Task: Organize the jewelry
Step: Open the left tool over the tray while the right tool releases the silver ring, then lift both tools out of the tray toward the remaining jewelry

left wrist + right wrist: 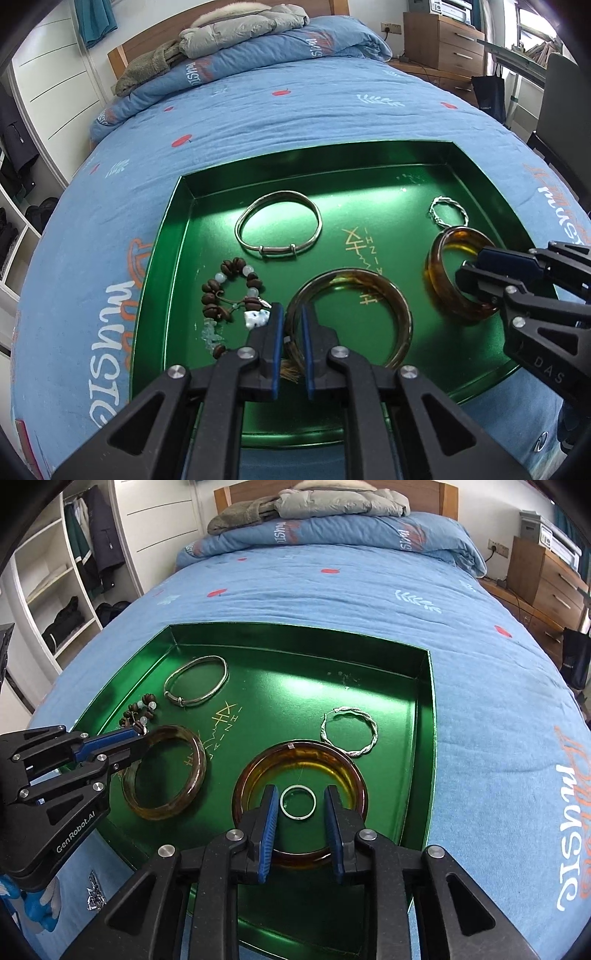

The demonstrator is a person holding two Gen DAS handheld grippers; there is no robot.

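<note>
The blue bedcover (pixel 480 686) carries the word "music" in white letters over orange script, printed several times: along its right edge (pixel 569 834), on its left side (pixel 110 343), and on the folded quilt (pixel 280 531) at the head of the bed. The left gripper (pixel 142 736) bears "GenRobot.AI" in white on its black body. The right gripper (pixel 469 267) shows the letters "DAS" on its body. The green tray (pixel 207 236) has gold markings on its floor, with small letters reading roughly "N-A-I"; the rest is illegible.
</note>
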